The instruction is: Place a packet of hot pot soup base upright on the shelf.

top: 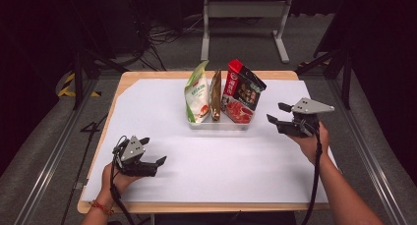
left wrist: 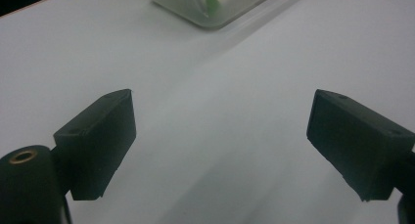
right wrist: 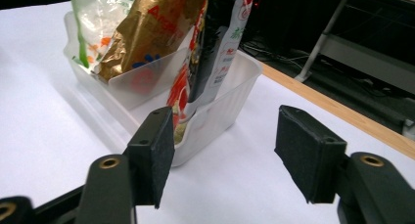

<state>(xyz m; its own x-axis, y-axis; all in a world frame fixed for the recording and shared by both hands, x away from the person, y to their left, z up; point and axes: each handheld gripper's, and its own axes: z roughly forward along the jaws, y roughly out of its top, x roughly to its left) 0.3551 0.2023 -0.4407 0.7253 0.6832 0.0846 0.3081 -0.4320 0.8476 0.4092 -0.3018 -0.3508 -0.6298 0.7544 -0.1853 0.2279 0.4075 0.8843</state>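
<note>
Both grippers hang released: my right gripper (top: pixel 278 113) hovers just beside the clear tray (top: pixel 219 125), where a green-white bag (top: pixel 196 95), gold packet (top: pixel 215 96) and red-black bag (top: pixel 242 92) stand upright. My left gripper (top: pixel 153 152) sits well apart, low over the white sheet (top: pixel 211 161).

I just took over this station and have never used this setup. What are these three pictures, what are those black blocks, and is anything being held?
No robot arm here: a person holds a two-jaw tool in each hand. The high view looks down on a table covered in white. The left gripper is near the front edge; the right gripper is beside a clear plastic tray. In the tray stand a green-white bag, a thin gold bag and a red-black bag. The other two pictures come from cameras on the grippers; the black blocks are their jaws. Both stand open and hold nothing.
</note>
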